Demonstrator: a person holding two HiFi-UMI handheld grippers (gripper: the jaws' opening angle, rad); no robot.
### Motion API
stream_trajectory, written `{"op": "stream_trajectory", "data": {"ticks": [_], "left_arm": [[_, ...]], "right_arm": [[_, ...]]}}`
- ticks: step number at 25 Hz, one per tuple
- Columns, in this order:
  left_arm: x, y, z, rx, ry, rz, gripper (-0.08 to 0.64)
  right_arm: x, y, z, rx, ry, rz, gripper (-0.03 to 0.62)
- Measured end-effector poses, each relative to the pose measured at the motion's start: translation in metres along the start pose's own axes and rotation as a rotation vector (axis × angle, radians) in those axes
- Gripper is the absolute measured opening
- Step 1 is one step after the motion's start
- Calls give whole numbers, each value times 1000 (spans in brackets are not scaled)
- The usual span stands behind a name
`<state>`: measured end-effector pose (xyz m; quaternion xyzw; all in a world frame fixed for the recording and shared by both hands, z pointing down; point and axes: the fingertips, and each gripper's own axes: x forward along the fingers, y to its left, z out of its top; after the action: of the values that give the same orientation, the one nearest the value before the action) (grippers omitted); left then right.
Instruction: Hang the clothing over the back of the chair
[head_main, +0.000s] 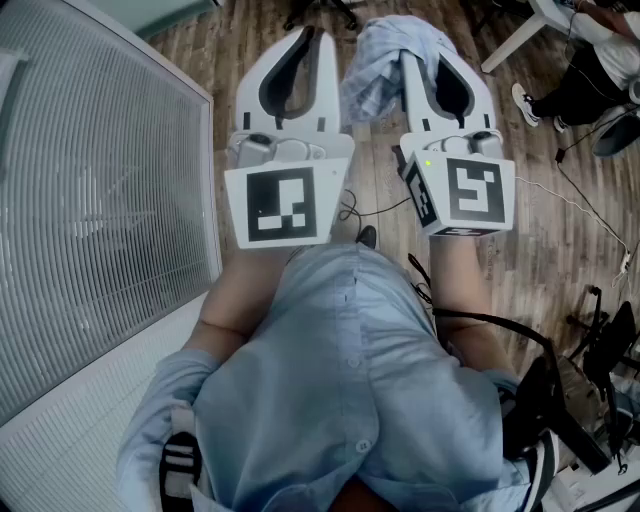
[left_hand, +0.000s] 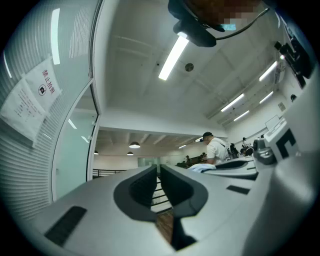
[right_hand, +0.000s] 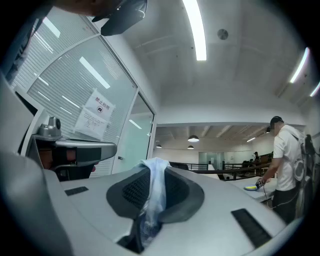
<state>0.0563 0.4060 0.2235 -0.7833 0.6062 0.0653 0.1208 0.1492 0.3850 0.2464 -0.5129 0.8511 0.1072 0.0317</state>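
Now both grippers are held out ahead of the person, side by side above the wooden floor (head_main: 560, 235). The left gripper (head_main: 311, 40) is seen with its jaws drawn nearly together, only a thin slit left between the pads, and nothing is caught in that slit; a strip of floor and a railing are glimpsed through it in the left gripper view. The right gripper (right_hand: 155, 167) is clamped narrow on the clothing (head_main: 375, 70), a pale blue checked garment. A fold of it is pinched between the dark pads and is pushed up past the fingertips, while the rest is bunched over and around the jaws, spilling toward the left gripper in the head view. So the clothing is carried in the air by the right gripper alone, well clear of the floor. A glass partition with blinds (head_main: 100, 200) is passed on the person's left, and a printed notice (right_hand: 95, 117) is seen stuck on it. Further off, a person in a white top (right_hand: 286, 155) is seen standing at a desk (right_hand: 250, 187) in the right gripper view.
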Motion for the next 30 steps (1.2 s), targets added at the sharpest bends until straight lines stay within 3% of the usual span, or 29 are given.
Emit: {"op": "stream_trajectory", "data": {"ticks": [12, 18, 26, 30], "left_arm": [[-8, -34, -8, 0, -40, 19, 29], [24, -53, -17, 13, 28, 36, 29], [64, -27, -36, 11, 72, 48, 29], [90, 6, -55, -6, 77, 57, 29]], "right_arm": [[-25, -17, -15, -7, -24, 14, 51], [-13, -55, -24, 43, 0, 35, 51], [35, -65, -33, 66, 20, 61, 51], [75, -60, -45, 61, 27, 63, 51]]}}
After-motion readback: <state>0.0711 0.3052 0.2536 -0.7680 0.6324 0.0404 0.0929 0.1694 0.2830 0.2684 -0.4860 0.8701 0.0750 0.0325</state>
